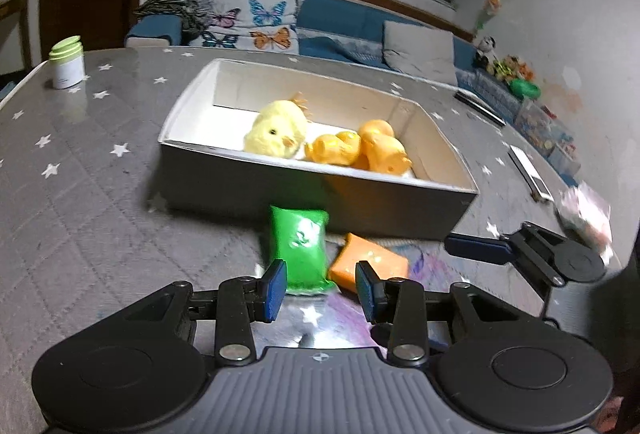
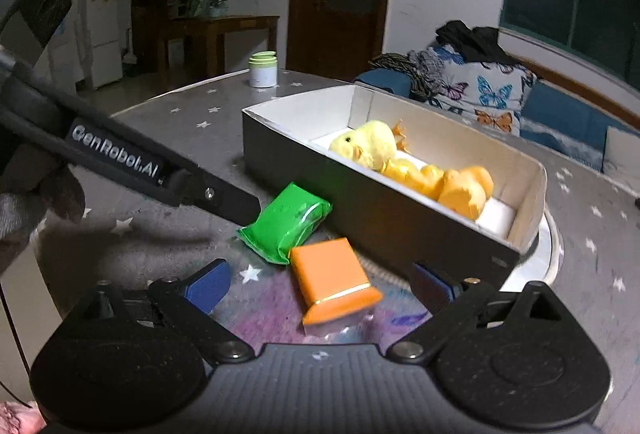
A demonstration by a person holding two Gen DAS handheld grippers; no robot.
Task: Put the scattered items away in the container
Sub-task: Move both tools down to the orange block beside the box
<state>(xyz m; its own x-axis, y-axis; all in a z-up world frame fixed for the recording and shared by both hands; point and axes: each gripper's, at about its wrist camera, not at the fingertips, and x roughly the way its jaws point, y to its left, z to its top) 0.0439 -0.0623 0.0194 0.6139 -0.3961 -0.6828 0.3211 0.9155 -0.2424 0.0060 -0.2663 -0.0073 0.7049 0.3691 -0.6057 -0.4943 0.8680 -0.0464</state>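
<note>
item: green packet (image 1: 299,249), lying on the starred table (image 1: 80,193) just outside the near wall of the box (image 1: 248,181). my left gripper (image 1: 321,292) sits low over its near end, jaws parted, nothing pinched; the near end lies between the pads. it looks soft and glossy, likely light and slippery; i'd take it across its short width near the middle, where the filling gives the pads something to bite.

item: orange block (image 2: 332,280), just beside the packet, its far corner close to the box wall. my right gripper (image 2: 318,286) stands wide open with the block between the pads, not touching. it looks stiff, smooth-faced, with a flared end; i'd grip the flat parallel sides, clear of the flare.

item: box, open-topped, already holding a fluffy yellow chick (image 1: 276,129) and two orange ducks (image 1: 360,147).

item: white jar with green lid (image 1: 69,62), well apart at the far table edge.
</note>
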